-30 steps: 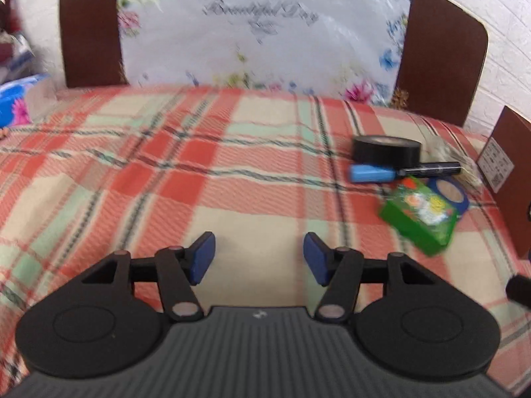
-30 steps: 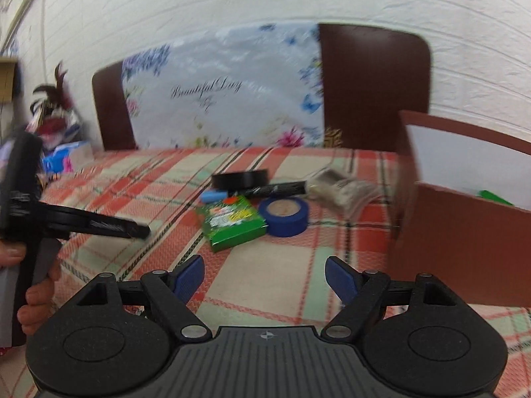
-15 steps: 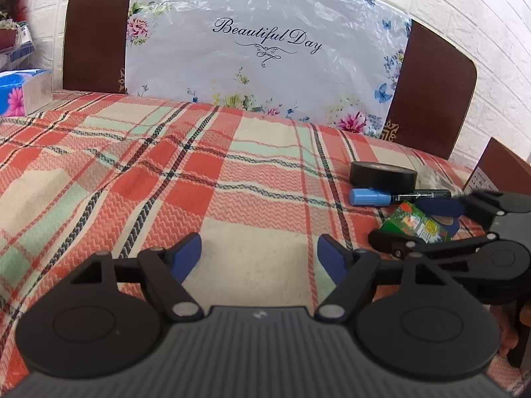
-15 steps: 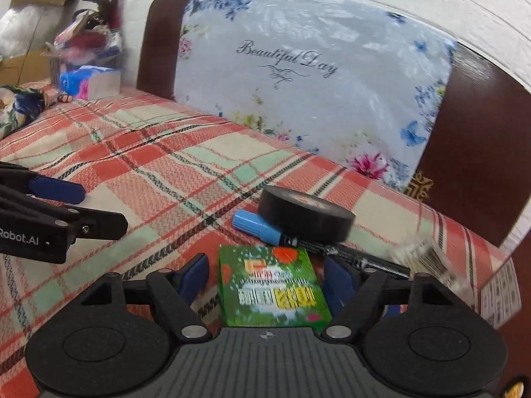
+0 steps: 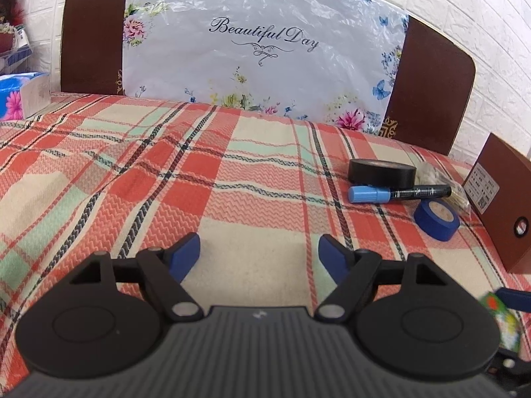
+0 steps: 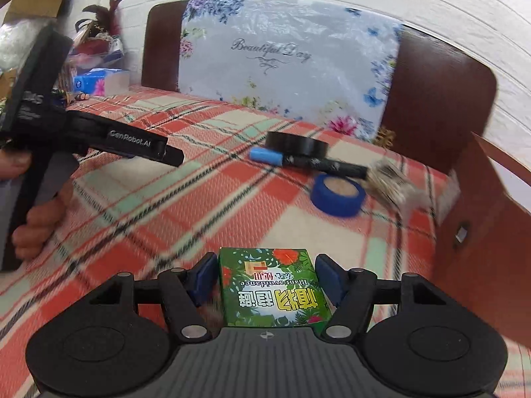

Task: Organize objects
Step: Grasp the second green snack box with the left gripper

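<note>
On plaid tablecloth [image 5: 252,179], near right edge: black tape roll [image 6: 297,146], blue-capped marker [image 6: 307,161], blue tape roll [image 6: 337,194], clear packet [image 6: 390,182], brown box [image 6: 481,232] alongside. Right gripper [image 6: 267,280] holds green box [image 6: 270,288] between pads, clamped on side walls, apparently lifted off cloth. Judgement: light cardboard, stiff but crushable; glossy print may slip, so grip flat sides mid-length, moderate squeeze. Left gripper [image 5: 259,255] spread wide, nothing between pads, low over bare cloth, well apart from clutter.
</note>
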{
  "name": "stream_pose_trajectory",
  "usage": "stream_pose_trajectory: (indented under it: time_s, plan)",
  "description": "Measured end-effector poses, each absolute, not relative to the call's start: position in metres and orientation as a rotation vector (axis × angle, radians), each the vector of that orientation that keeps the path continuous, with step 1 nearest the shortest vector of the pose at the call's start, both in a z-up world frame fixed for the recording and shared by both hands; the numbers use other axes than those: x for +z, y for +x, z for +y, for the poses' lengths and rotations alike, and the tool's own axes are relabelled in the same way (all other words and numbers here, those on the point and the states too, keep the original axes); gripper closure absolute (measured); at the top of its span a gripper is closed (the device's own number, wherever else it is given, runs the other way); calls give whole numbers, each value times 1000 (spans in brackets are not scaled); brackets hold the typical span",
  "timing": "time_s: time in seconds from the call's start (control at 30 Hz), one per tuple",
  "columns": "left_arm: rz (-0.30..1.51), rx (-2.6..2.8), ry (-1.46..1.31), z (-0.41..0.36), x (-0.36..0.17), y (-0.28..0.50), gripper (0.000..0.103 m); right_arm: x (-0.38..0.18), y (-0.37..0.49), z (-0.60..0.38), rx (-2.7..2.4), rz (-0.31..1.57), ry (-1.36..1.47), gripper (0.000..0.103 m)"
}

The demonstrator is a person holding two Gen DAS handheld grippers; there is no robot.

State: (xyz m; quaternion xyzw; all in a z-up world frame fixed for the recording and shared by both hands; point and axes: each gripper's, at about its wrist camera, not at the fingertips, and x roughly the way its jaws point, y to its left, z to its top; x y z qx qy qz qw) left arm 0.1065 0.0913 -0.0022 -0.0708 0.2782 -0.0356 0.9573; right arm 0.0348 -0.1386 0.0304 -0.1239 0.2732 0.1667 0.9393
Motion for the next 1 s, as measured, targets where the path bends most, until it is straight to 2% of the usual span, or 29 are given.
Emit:
stream_pose_trajectory:
  time_s: [0.03, 0.1, 0.2, 0.33, 0.47, 0.5, 0.6, 0.67, 0.83, 1.0]
  plan:
    - [574, -82, -125, 89, -1, 107, 23, 31, 28, -144, 327, 561, -237, 32]
    - [606, -120, -93, 82, 3, 107, 25, 30, 19, -156, 304, 570, -194, 26]
    - [665, -267, -157, 68, 16, 97, 32, 26, 9, -171, 286, 607, -129, 26]
    - [672, -472, -126, 25, 34, 75, 32, 24, -1, -181, 268, 620, -82, 22]
    - [749, -591, -66, -15, 28, 71, 33, 22, 0, -182, 275, 628, -76, 24]
    - [775, -600, -47, -22, 23, 71, 37, 22, 0, -181, 281, 626, -76, 28]
    - [811, -607, -54, -30, 12, 67, 42, 22, 2, -180, 302, 624, -76, 41]
    - [838, -639, -75, -35, 13, 64, 50, 23, 3, -178, 301, 613, -83, 42]
    - [822, -585, -55, -46, 31, 60, 51, 28, 3, -184, 292, 572, -48, 40]
    - [723, -607, -26, -68, 76, 59, 52, 52, -7, -198, 251, 420, -66, 40]
